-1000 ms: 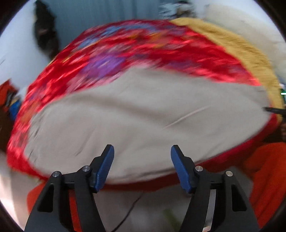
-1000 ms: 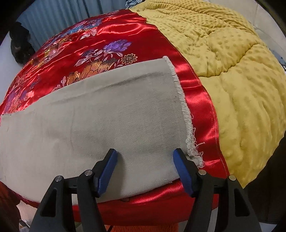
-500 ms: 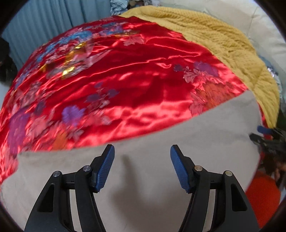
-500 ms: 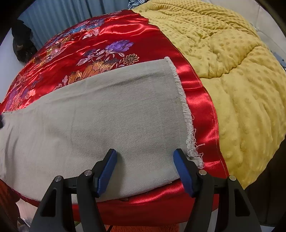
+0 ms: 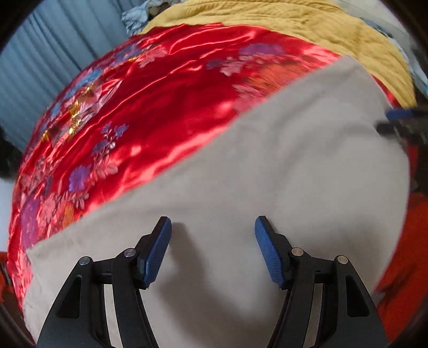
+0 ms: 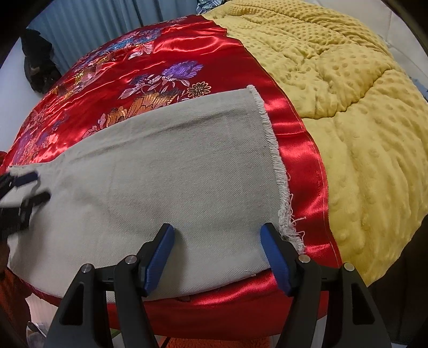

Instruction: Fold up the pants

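A: Big red shiny blanket [image 6: 165, 53] under everything, and so slippery. Could slide and drag the pants [image 6: 160, 171] along if tugged hard.

B: Pants lying flat on top of it, near the front edge of the bed. Could slip off the front, down past the red edge.

A: Yellow bumpy blanket [image 6: 347, 112] just beside, on the far side of the red strip. Might snag the stringy hem [image 6: 270, 139] if the leg swings over there.

B: Right claw [image 6: 218, 257] wide, nothing in it, right by the hem corner. Might pinch the red cloth too, with both layers so close there.

A: Left claw [image 5: 211, 249] wide too, nothing in it, over the middle of the pants. Could grab only the top layer and make a crooked fold.

B: Hard to see much in the left view. All smeary.

A: Other end of the pants cut off at the left. No waistband to see.

B: Hard to tell if the claw tips touch the cloth. Dark lump [image 6: 40, 67] by the curtain [image 6: 93, 24], no telling what.
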A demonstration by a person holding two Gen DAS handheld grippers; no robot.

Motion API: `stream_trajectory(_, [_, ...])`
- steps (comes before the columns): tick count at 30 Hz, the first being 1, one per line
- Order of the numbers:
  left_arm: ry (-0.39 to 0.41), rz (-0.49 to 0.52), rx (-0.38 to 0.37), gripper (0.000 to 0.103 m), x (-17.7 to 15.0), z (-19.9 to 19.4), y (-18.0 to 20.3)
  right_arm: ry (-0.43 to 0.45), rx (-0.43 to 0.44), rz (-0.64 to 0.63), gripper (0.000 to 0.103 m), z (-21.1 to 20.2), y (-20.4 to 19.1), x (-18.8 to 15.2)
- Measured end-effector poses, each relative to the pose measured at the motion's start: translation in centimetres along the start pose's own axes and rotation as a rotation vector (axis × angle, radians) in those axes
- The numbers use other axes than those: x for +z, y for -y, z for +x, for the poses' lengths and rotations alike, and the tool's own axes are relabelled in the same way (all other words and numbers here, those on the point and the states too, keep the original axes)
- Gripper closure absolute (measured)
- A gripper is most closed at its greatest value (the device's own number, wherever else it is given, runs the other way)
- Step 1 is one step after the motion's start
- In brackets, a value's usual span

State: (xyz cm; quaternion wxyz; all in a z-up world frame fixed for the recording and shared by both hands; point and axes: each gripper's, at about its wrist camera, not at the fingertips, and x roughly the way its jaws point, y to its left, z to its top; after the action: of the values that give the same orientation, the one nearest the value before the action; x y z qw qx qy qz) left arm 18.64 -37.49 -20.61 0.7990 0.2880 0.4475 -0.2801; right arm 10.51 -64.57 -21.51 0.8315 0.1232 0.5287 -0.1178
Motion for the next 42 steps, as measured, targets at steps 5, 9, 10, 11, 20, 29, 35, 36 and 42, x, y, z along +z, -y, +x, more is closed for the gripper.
stream_trajectory(5, [0.023,-0.037,-0.001,0.036,-2.1,-1.2,1.1,0.002,-0.006,0.002,0.036,0.0,-0.1,0.0])
stream_trajectory(9, [0.031,-0.06,-0.001,0.036,-2.8,-1.7,1.8,0.0,-0.007,0.005,0.035,0.0,-0.1,0.0])
stream_trajectory(10, [0.033,-0.063,-0.006,0.036,-3.1,-1.9,1.9,0.0,-0.008,0.005,0.035,0.0,-0.1,0.0])
stream_trajectory(11, [0.035,-0.064,-0.008,0.036,-3.3,-2.1,2.0,-0.001,-0.009,0.005,0.035,0.1,-0.1,0.1])
stream_trajectory(20, [0.053,-0.028,-0.003,0.036,-5.0,-2.8,3.1,-0.002,-0.023,0.002,0.035,0.1,-0.3,0.2])
stream_trajectory(29, [0.073,0.018,0.019,0.036,-6.1,-3.7,4.5,0.001,-0.034,-0.005,0.035,0.1,-0.3,0.3])
stream_trajectory(35, [0.085,0.048,-0.038,0.036,-6.9,-5.0,4.1,0.008,-0.05,-0.017,0.035,-0.1,-0.5,0.2])
stream_trajectory(36, [0.081,0.061,-0.064,0.034,-7.4,-5.5,4.0,0.009,-0.052,-0.018,0.035,-0.1,-0.6,0.1])
stream_trajectory(42, [0.116,0.046,-0.092,0.031,-11.1,-9.4,1.5,0.056,-0.061,-0.026,0.035,-1.3,-0.6,-0.3])
